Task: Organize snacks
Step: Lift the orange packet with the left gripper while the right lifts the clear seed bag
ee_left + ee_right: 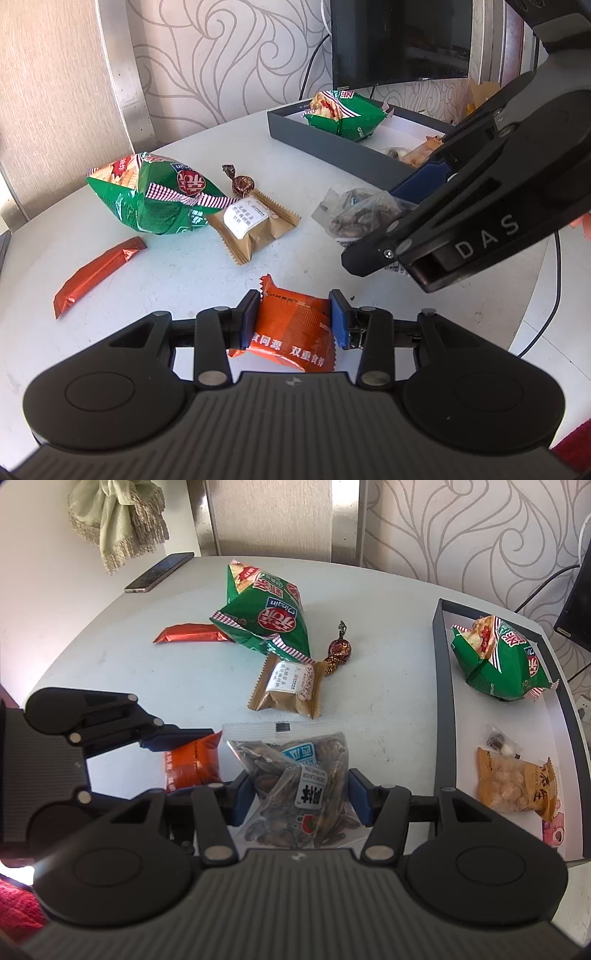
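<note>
Left wrist view: left gripper [293, 319] pinches an orange snack packet [291, 332] printed with Chinese text, just above the white table [184, 273]. Right gripper [301, 794], marked "DAS", clamps a clear seed bag [299, 786] labelled "CREAM FLAVOUR". Green chip bag [267, 614] reads "Qinqin".

The small packet [499, 740] in the tray [443, 701] looks too tiny to identify.
</note>
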Demonstrator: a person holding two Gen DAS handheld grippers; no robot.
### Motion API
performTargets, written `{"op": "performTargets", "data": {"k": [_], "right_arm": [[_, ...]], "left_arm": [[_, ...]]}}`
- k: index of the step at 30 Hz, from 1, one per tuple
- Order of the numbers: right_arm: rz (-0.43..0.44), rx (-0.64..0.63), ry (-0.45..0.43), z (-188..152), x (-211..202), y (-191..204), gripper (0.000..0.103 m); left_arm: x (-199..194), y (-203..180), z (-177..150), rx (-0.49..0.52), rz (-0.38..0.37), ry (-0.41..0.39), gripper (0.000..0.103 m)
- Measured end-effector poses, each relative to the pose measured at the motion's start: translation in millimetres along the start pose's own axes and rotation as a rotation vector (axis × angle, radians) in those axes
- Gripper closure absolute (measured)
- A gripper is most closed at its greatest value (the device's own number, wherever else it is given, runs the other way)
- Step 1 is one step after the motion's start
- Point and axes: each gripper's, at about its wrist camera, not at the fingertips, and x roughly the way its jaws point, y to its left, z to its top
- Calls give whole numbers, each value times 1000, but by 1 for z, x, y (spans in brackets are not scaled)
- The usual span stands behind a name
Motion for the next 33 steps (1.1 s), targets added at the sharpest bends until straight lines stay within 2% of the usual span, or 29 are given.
{"op": "performTargets", "data": {"k": [33], "right_arm": [[12, -8, -33, 3, -19, 2, 46]], "left_arm": [[-3, -1, 7, -14, 19, -11, 57]]}}
